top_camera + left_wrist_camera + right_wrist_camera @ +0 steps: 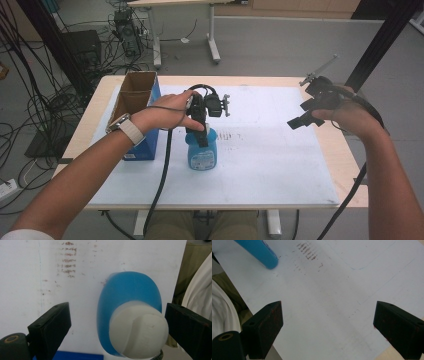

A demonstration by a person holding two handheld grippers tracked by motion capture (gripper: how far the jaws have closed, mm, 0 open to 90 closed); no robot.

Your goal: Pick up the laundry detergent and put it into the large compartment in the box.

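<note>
The blue bottle (202, 152) stands upright on the white sheet (270, 165) near the middle of the bench (345, 150), just right of the cardboard box (134, 107), and your left tool (201, 134) hangs right over its white cap (138, 331). From the left gripper view the jaws are spread wide with the cap between them, but not centred: the cap sits hard up against the right-hand jaw, possibly touching it already, while a broad gap stays open on the other side.

That's your trouble spot. Close from here and the near jaw meets the cap first (the far one has a long way to travel), so I'd expect the bottle to get shoved sideways or tipped before the grip is made. It looks tall on a narrow base, so a topple seems quite possible, and if it goes toward the box it could knock against the box wall. The cap is rounded and smooth-looking too, so a pinch high on its shoulder may squirt it out downward.

Watch the cable (162, 175) trailing from your left tool; it runs close past the bottle's side and a tug could nudge it.

Your right tool (306, 111) hovers well off to the right above the bench edge, jaws wide and holding nothing, too far away to steady the bottle if it tips.
</note>
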